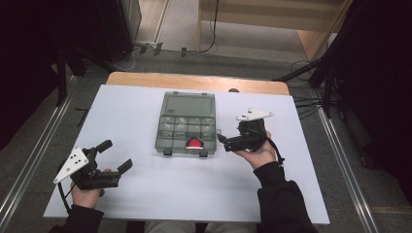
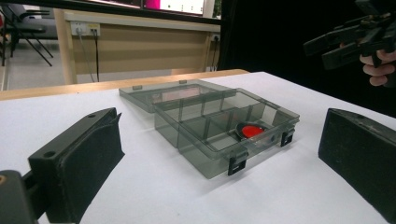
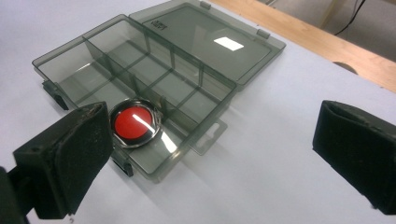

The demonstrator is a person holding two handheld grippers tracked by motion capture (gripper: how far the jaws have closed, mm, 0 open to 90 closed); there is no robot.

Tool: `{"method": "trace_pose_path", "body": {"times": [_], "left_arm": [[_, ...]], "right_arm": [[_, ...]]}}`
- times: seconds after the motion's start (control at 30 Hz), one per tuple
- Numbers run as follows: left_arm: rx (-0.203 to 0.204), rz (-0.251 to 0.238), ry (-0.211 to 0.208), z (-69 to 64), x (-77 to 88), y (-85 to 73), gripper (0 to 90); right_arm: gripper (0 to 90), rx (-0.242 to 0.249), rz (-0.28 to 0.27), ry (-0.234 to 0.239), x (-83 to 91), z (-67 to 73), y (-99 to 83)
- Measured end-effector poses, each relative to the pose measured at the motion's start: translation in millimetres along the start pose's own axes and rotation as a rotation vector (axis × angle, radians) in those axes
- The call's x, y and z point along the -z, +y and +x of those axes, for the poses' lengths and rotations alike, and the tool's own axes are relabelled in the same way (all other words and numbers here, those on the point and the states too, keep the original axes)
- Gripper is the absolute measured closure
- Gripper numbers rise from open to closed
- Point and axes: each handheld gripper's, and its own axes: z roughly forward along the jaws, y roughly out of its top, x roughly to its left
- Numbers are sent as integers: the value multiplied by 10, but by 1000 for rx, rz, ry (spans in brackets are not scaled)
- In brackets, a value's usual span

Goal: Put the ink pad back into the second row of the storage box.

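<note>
Red disc (image 3: 134, 124) lying in a front compartment of the open box (image 1: 187, 127) mid-table, right gripper (image 1: 219, 138) just beside, left gripper (image 1: 116, 154) well apart, both jaws spread, empty; likely next: reaching in, pinching the disc.

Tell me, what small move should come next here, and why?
Probably bring the right gripper over the red disc in the open box. Its open fingers are already beside that compartment, and the left gripper is open and farther off.
</note>
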Motion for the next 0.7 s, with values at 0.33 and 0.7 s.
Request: {"method": "trace_pose_path", "body": {"times": [0.33, 0.7], "left_arm": [[3, 7, 1, 1, -12, -9, 0], [8, 7, 3, -2, -9, -15, 0]], "right_arm": [[0, -55, -26, -16, 215, -130, -261], [0, -101, -138, -59, 441, -274, -609]]}}
